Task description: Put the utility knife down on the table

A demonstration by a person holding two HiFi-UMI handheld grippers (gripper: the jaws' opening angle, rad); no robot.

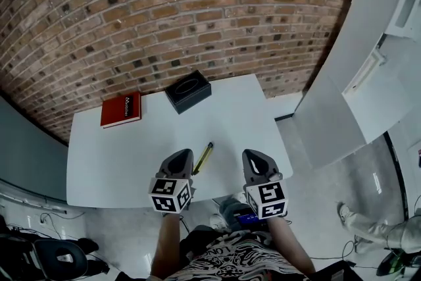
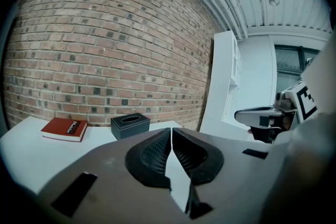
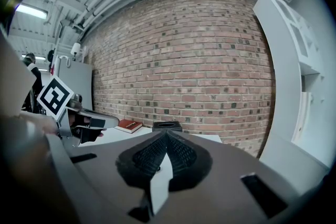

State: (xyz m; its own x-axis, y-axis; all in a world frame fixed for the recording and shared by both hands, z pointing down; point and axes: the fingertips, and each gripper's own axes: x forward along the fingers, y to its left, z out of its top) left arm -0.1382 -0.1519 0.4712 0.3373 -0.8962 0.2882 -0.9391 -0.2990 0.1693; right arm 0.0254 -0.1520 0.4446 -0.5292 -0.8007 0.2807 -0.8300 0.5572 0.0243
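Head view: the utility knife (image 1: 203,158) is lying flat on the white tabletop (image 1: 131,154), near its front edge. It is pointing away from the person at a slight tilt to the right. It is yellow and black. Nothing is gripping it.

The knife is sitting between the two tools, closer to the left tongs (image 1: 181,156), with its near end just beside them. Contact cannot be judged from this angle. It is clearly apart from the right tongs (image 1: 254,158).

Left gripper view: the left tongs (image 2: 171,131) are showing both ribbed pads pressed together at the tips, clenched on nothing. Only white tabletop is showing through the gap lower down.

Right gripper view: the right tongs (image 3: 166,136) are likewise clenched tip to tip, with nothing between the pads.

Containers: one black box (image 1: 188,91) is standing at the far edge of the tabletop, close to the brick wall (image 1: 164,10). It has an oval opening in its top face. The opening is reading dark in every view, so its contents cannot be told. The box (image 2: 130,125) is also appearing ahead of the left tongs, and again (image 3: 167,126) ahead of the right.

A red book (image 1: 122,109) is lying flat at the far left of the tabletop, well apart from the box and the knife.
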